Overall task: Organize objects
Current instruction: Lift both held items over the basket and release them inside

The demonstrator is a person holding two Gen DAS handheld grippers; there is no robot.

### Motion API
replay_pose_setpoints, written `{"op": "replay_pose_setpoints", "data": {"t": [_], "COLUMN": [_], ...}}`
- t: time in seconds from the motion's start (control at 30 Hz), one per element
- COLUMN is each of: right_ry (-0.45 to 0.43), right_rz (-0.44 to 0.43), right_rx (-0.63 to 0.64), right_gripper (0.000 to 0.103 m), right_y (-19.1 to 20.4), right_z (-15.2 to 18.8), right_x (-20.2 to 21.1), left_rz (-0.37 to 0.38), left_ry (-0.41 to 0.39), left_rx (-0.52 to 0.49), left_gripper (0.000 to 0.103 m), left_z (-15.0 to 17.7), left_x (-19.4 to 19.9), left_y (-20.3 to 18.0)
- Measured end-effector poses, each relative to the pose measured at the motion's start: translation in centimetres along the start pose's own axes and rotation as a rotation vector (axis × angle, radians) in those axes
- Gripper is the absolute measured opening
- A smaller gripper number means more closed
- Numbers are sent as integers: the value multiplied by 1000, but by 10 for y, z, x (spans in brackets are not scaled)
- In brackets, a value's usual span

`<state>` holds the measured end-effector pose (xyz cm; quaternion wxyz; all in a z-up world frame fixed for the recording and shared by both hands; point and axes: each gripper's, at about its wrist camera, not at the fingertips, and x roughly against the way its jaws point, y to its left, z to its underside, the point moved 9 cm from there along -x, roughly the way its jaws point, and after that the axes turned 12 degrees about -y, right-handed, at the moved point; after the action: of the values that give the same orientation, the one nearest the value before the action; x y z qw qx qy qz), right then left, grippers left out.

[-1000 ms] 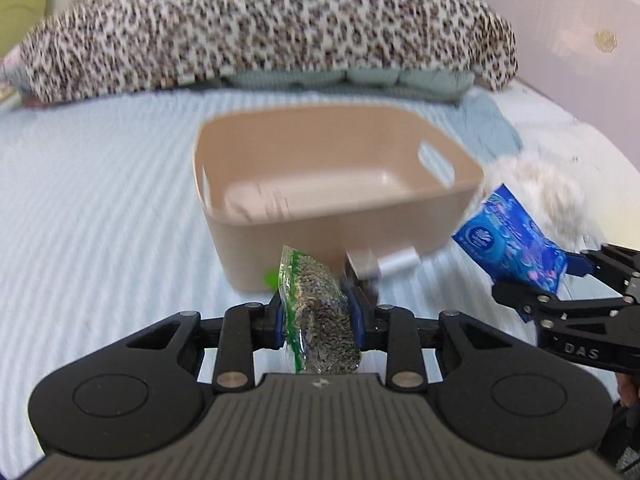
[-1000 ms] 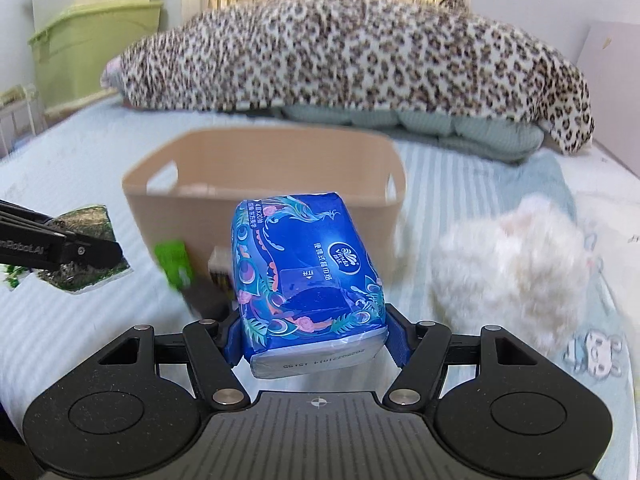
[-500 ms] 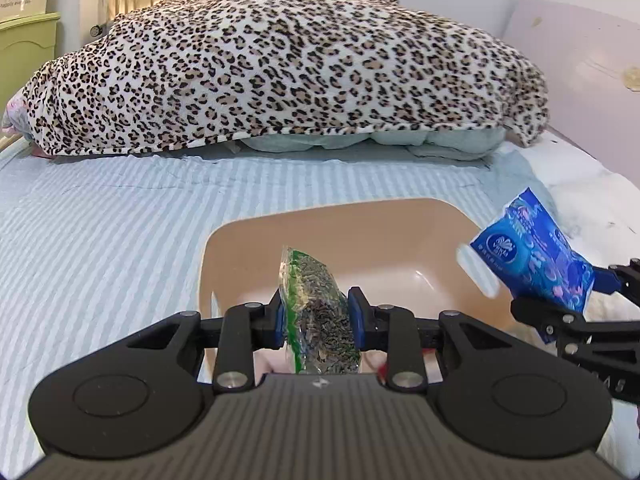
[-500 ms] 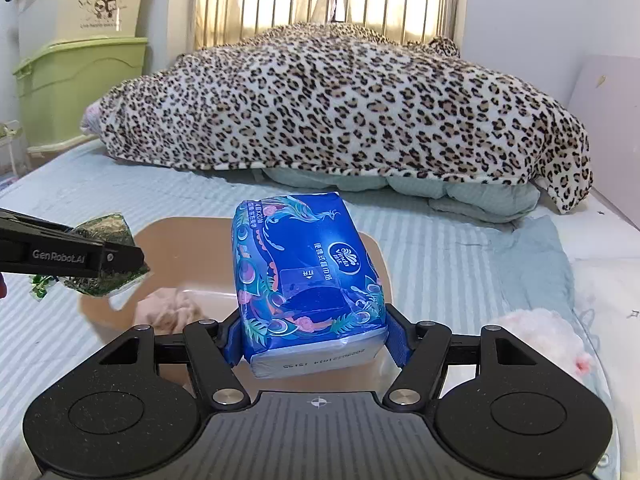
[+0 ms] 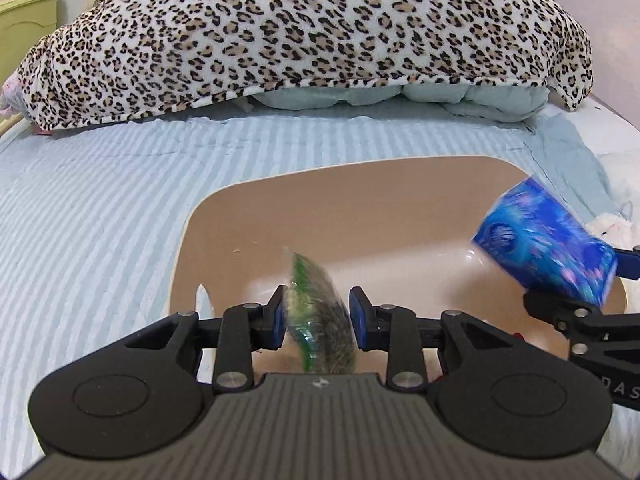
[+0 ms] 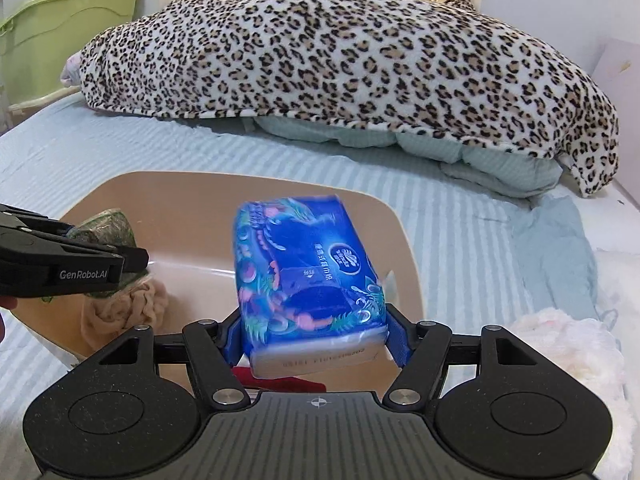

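Observation:
A beige plastic bin (image 5: 280, 200) (image 6: 404, 232) sits on the striped bed. My left gripper (image 5: 320, 316) hangs over its near side with its jaws parted. The green seed packet (image 5: 322, 320) (image 6: 106, 226) sits blurred and tilted between them, loose from the right pad. My right gripper (image 6: 314, 340) is over the bin's right part, jaws parted. The blue tissue pack (image 6: 306, 268) (image 5: 546, 236) tilts blurred between them. A beige cloth (image 6: 128, 304) lies inside the bin, and something red (image 6: 288, 382) shows under the pack.
A leopard-print blanket (image 5: 300, 32) (image 6: 340, 52) covers pale green bedding at the bed's far end. A white fluffy toy (image 6: 568, 352) lies right of the bin. Green storage boxes (image 6: 48, 32) stand at far left. Striped sheet (image 5: 88, 220) surrounds the bin.
Both grippers rose and moved over the bin. Their jaws have opened wider, and the seed packet and tissue pack now tilt and blur as they slip loose.

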<state>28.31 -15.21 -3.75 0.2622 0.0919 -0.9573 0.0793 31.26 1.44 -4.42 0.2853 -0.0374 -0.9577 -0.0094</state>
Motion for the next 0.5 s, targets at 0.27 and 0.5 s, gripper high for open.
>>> {"op": "replay_pose_setpoints", "data": {"t": [0.27, 0.5], "right_ry": [-62, -68], "right_rz": [-4, -7], "right_rx": [24, -7], "right_gripper": [83, 98], "right_y": [3, -2], "right_z": [-2, 15], "right_x": [32, 68], "left_rz": [-16, -35], "left_ry": [-30, -51], "left_rx": [53, 36], "left_gripper": [84, 85], "left_z": [-9, -4], "left_x": [41, 85], "left_y": [13, 21]}}
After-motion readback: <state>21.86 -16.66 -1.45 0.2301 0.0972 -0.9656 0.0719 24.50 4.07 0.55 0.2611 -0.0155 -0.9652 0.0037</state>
